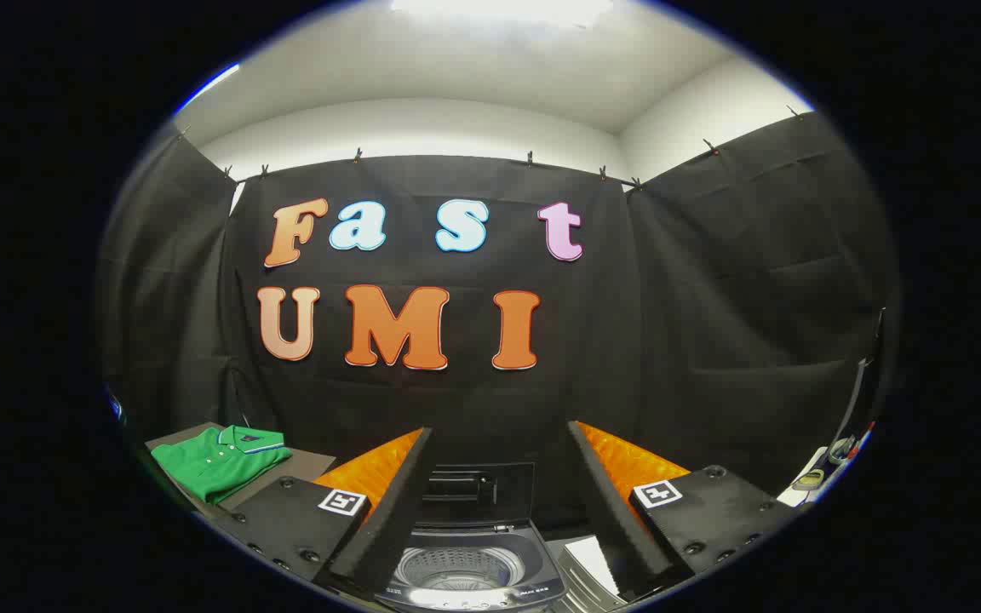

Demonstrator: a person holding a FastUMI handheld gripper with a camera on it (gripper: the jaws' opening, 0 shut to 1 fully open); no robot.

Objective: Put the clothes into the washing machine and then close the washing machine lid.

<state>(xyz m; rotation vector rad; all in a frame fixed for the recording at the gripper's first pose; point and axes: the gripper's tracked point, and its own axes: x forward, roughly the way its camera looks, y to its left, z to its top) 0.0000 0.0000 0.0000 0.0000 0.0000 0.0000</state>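
- Presently, item one: green polo shirt, folded, collar up, lying on a brown tabletop toward its far left corner, well to the left of the fingers and not touched by them.
- Item two: washing machine, top-loading, lid standing upright at its back, drum open; seen between the two fingers and just ahead of them.
- Item three: hand-held gripper, fingers spread wide apart, holding nothing, pointed over the machine and not at the shirt.
- Stage, as judged: the shirt is not yet picked up, so loading and lid closing both remain.
- Advice for the step in hand: swing the spread fingers left to the shirt, come down over a thick folded part such as the body near the collar, and pinch through several layers so the garment lifts as one bundle and does not unfold and trail. Carry it high enough to pass the machine's rim before releasing over the drum.
- Item four: pale flat object just right of the machine, partly behind the right finger; its nature cannot be told.
- Item five: small objects at the far right, blurred and too small to identify.
- Hidden: the shirt's near edge and the machine's front face are cut off; the drum's depth cannot be made out.
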